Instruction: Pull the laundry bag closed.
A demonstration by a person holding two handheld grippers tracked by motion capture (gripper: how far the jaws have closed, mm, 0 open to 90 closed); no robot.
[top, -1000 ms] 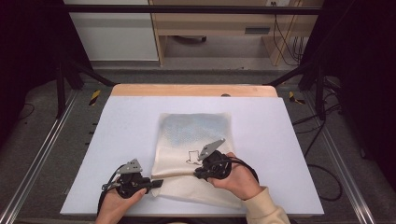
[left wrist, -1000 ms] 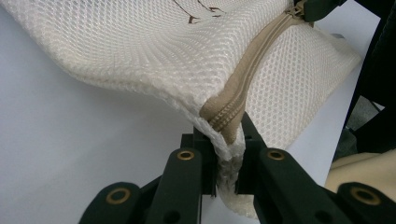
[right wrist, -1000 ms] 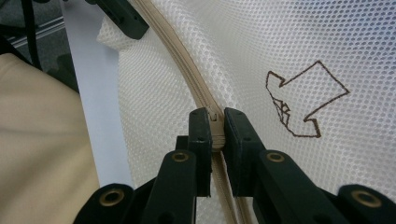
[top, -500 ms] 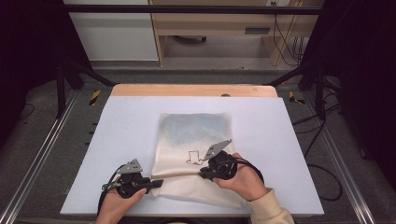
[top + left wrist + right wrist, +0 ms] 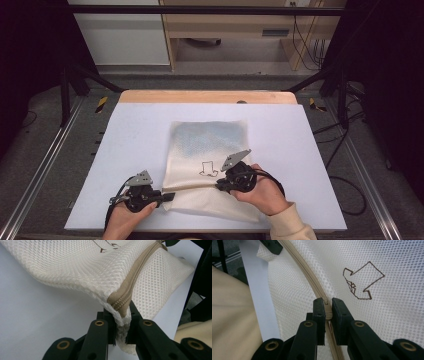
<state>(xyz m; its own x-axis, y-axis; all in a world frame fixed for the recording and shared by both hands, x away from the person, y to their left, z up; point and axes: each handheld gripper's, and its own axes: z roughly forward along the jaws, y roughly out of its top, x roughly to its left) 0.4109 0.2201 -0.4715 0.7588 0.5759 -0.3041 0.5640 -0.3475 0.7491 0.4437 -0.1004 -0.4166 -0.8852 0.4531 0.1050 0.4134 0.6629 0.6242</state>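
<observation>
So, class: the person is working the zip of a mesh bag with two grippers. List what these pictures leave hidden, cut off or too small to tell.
- Zip slider: in the right gripper view, the right gripper has its fingers closed over the zip, hiding any slider.
- Mesh bag contents: high view, blurred behind the mesh.
- Arrow drawing: too small in the high view.
- Bag corner: left gripper view, hidden between the left gripper fingers.
- Bag's near edge: high view, covered by the right hand.

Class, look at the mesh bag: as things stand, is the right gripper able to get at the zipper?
Probably yes: the right gripper already has its fingers closed on the zipper of the mesh bag, with nothing in the way, while the left gripper pinches the zipper's end.
</observation>
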